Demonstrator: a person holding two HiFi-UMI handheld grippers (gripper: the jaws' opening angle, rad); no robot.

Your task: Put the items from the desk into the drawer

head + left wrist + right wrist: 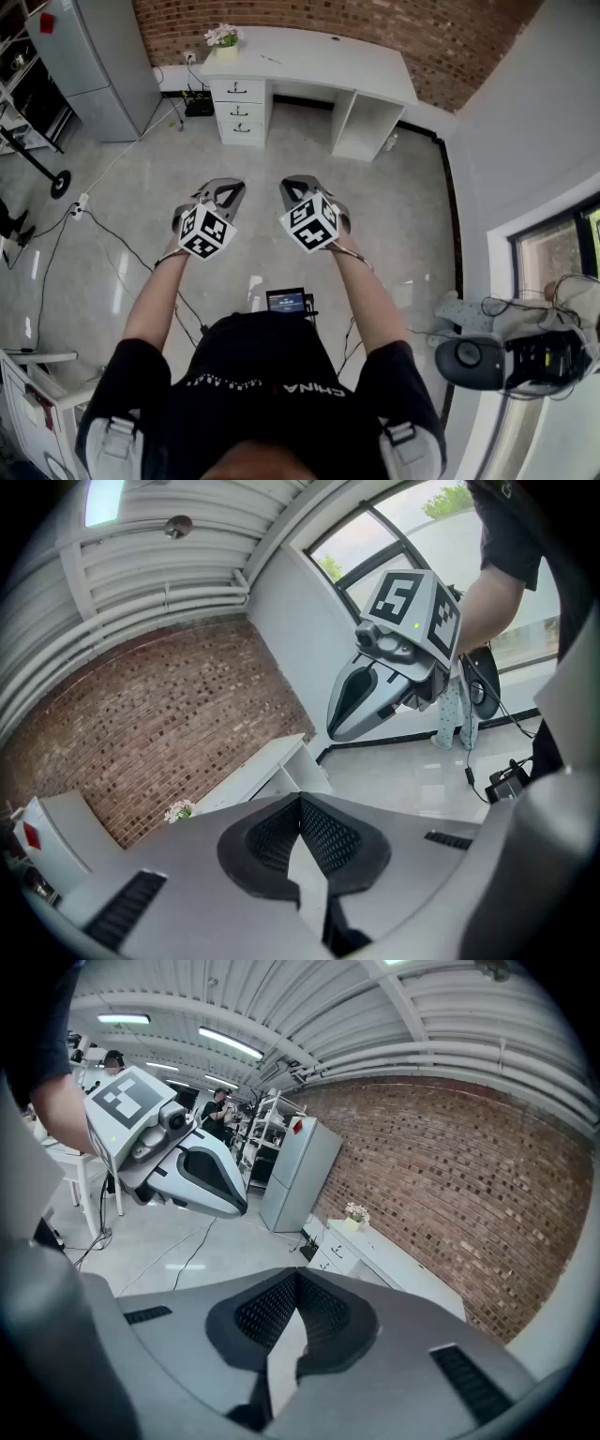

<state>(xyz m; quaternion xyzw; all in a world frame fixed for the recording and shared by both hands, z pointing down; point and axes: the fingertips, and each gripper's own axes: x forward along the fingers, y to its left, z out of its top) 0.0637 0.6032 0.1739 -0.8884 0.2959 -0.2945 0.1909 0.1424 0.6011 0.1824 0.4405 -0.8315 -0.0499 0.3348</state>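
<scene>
The left tool (228, 190) and right tool (298, 186) are both closed and empty, well apart from the white surface (319, 58).

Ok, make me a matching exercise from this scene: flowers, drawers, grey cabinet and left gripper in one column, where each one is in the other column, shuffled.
Things:
1. flowers
2. drawers
3. grey cabinet
4. left gripper

Places:
A. under the left end of the desk
B. in the air above the floor, short of the desk
C. on top of the desk, at its left end
D. standing to the left of the desk

Pairs: 1-C, 2-A, 3-D, 4-B
</scene>
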